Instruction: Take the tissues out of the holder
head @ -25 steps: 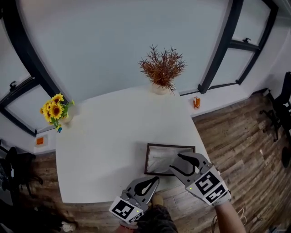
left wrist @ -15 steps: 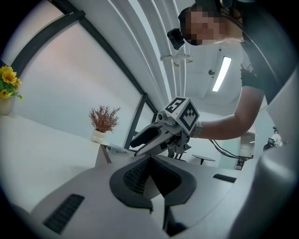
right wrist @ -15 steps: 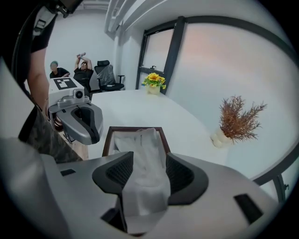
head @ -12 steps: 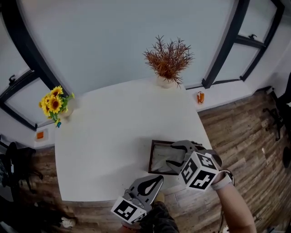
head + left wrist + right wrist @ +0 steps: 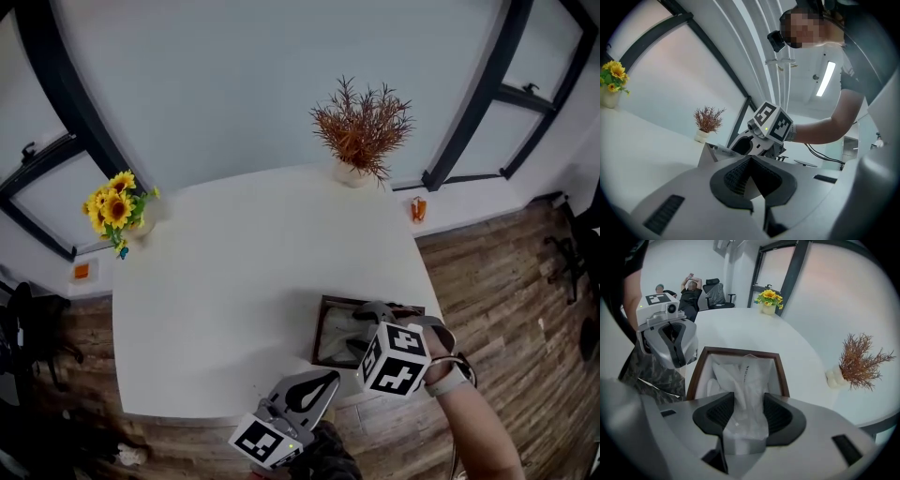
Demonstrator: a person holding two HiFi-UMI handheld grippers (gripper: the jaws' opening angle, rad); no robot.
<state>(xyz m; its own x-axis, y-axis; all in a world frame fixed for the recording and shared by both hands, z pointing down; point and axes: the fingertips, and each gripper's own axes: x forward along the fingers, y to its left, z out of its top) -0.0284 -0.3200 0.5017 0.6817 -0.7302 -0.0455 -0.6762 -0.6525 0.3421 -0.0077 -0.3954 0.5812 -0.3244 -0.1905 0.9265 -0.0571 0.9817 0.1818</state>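
The dark brown tissue holder (image 5: 320, 330) sits near the front right corner of the white table (image 5: 225, 281), with white tissues (image 5: 339, 336) inside. My right gripper (image 5: 362, 328) reaches over it from the right. In the right gripper view the holder's rim (image 5: 740, 351) frames the tissues (image 5: 743, 380), and a raised fold stands between the wide open jaws of my right gripper (image 5: 747, 404). My left gripper (image 5: 330, 378) hangs just off the table's front edge, shut and empty. The left gripper view shows its pads meeting (image 5: 750, 161), with the holder (image 5: 712, 152) and the right gripper (image 5: 739, 145) beyond.
A vase of sunflowers (image 5: 117, 211) stands at the table's far left corner and a dried red plant in a white pot (image 5: 361, 131) at the far edge. An orange object (image 5: 417, 208) sits on the sill. People sit by office chairs (image 5: 689, 289) far behind.
My right gripper has swung from the holder's front right to over the holder, turning on its side. A tissue fold now lies between its jaws. The left gripper has barely moved.
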